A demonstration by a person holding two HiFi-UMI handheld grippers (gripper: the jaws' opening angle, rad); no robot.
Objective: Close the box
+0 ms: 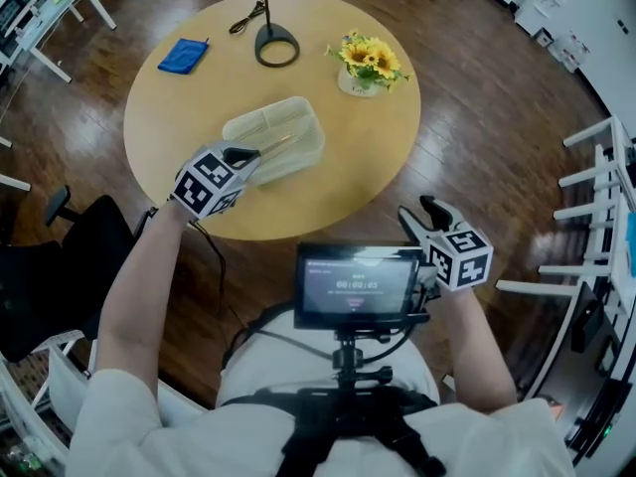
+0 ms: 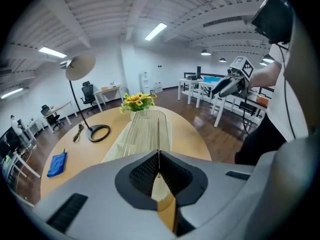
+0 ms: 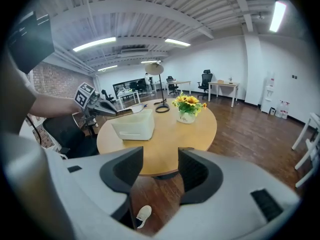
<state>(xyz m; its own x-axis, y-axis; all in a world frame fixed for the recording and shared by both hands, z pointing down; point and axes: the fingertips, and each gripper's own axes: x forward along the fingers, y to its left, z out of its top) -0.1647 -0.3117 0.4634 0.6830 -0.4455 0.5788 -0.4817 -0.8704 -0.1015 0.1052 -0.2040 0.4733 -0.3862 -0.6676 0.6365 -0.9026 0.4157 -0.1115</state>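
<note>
A clear plastic box (image 1: 283,139) lies on the round wooden table (image 1: 373,157), near its front-left part. My left gripper (image 1: 252,155) is at the box's near-left corner, shut on the thin edge of the ribbed clear lid (image 2: 145,129). That lid stretches away from the jaws over the box. In the right gripper view the box (image 3: 134,125) shows side-on, with the lid edge (image 3: 131,107) held slightly above its rim. My right gripper (image 1: 421,219) hangs off the table's front right edge, open with nothing in it (image 3: 160,170).
On the far half of the table are a black lamp base ring (image 1: 276,46) with its cable, a blue cloth (image 1: 183,55) and a vase of yellow flowers (image 1: 366,65). A black chair (image 1: 60,266) stands at the left, white desks (image 1: 596,207) at the right.
</note>
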